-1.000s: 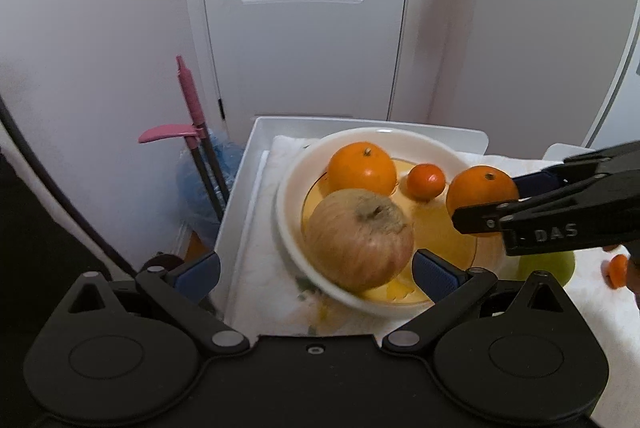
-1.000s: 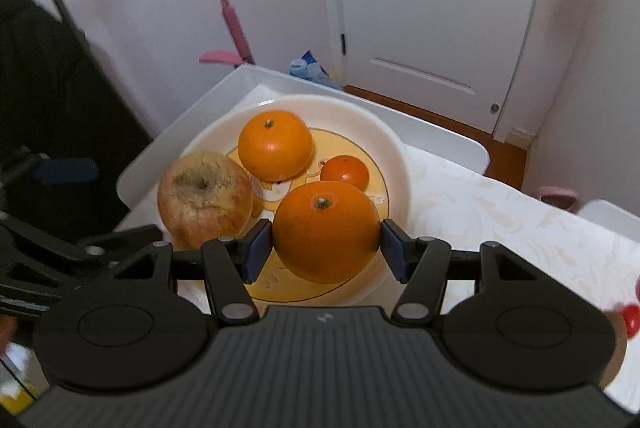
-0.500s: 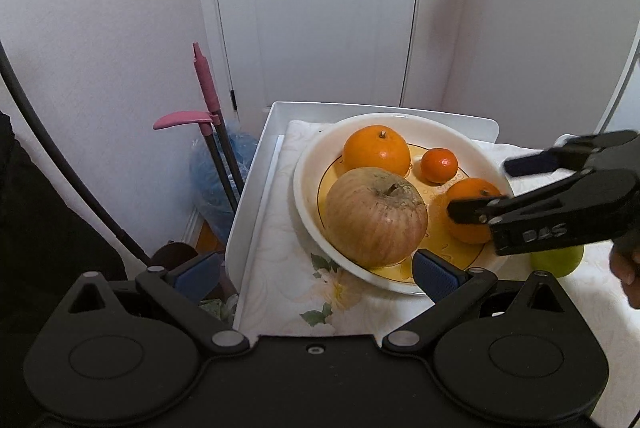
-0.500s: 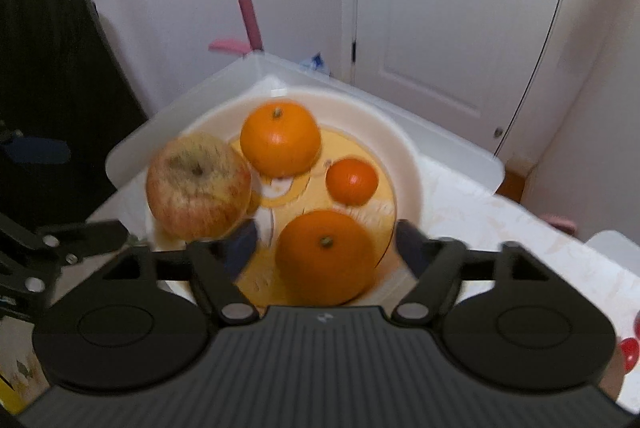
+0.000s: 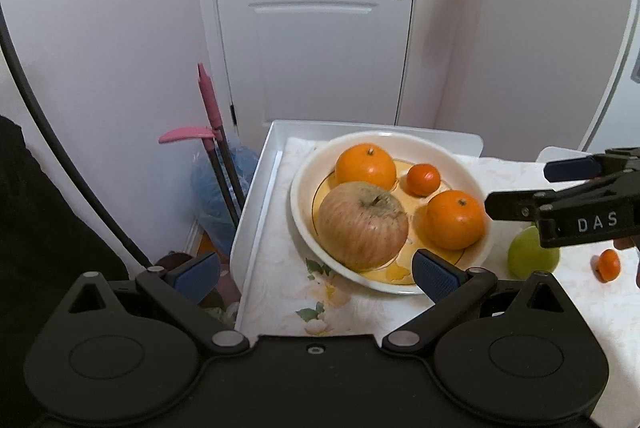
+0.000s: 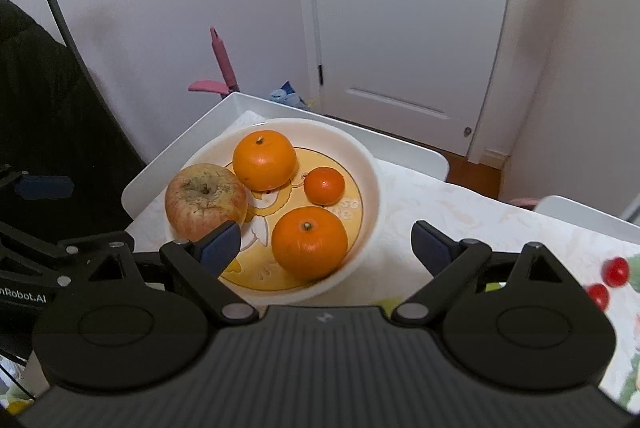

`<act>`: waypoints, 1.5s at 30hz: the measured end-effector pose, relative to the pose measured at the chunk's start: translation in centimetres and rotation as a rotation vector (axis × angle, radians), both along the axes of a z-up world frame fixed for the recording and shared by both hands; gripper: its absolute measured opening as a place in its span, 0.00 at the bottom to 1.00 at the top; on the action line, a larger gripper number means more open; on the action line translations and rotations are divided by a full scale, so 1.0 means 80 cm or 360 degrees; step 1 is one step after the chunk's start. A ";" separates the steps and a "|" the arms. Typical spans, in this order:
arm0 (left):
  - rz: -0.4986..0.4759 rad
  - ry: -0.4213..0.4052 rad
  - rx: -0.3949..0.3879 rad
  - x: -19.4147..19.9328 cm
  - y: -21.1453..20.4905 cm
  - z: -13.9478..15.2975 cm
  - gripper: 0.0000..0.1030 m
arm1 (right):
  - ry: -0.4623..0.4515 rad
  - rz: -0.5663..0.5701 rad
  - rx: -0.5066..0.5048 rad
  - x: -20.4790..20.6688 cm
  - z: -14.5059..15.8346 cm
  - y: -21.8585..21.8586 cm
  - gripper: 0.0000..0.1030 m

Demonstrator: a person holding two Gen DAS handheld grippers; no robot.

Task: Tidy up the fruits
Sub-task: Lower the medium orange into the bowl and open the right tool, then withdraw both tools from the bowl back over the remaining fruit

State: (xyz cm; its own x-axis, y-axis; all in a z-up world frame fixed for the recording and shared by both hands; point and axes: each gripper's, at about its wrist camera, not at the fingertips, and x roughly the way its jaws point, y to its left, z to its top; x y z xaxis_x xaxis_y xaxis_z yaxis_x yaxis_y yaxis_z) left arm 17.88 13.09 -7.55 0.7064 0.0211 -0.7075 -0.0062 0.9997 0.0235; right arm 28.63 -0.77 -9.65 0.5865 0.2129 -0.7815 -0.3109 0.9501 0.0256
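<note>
A white plate [image 5: 304, 164] [image 6: 370, 168] with a yellow centre holds a large apple [image 5: 362, 224] [image 6: 205, 202], two oranges [image 5: 456, 219] [image 5: 365, 166] and a small tangerine [image 5: 423, 179]. In the right wrist view the near orange [image 6: 309, 243], far orange [image 6: 264, 159] and tangerine [image 6: 324, 185] show too. My right gripper [image 6: 326, 246] is open and empty, just above and behind the near orange; it also shows in the left wrist view [image 5: 520, 188]. My left gripper [image 5: 316, 272] is open and empty, near the plate's front.
A green fruit [image 5: 532, 256] and a small tangerine [image 5: 608, 265] lie on the flowered cloth [image 5: 280, 268] right of the plate. Two red cherry tomatoes [image 6: 606, 282] lie at the right. A white tray [image 5: 272, 148] lies under the cloth. A pink broom [image 5: 208, 108] stands left, a door behind.
My right gripper has let go of the orange in the plate, opened wide and drawn back. My left gripper has pulled back and up from the plate.
</note>
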 end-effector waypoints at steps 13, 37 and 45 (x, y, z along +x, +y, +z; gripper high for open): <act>-0.0041 -0.0099 0.0013 -0.046 -0.035 0.045 1.00 | -0.0073 -0.0144 -0.0014 -0.083 0.061 -0.044 1.00; -0.0007 -0.0086 0.0039 -0.058 -0.211 0.018 0.99 | 0.0006 -0.0111 -0.0020 -0.149 0.042 -0.236 1.00; -0.0002 -0.0032 0.0107 -0.022 -0.253 -0.035 0.93 | 0.0037 -0.0031 0.0017 -0.139 -0.002 -0.257 0.98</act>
State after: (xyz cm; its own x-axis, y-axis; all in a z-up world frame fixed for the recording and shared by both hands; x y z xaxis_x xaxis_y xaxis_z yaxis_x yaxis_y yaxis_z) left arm 16.12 -7.12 -10.32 0.7203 0.0673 -0.6904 -0.0061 0.9959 0.0908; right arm 17.48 -21.35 -9.83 0.5721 0.2100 -0.7928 -0.2914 0.9556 0.0429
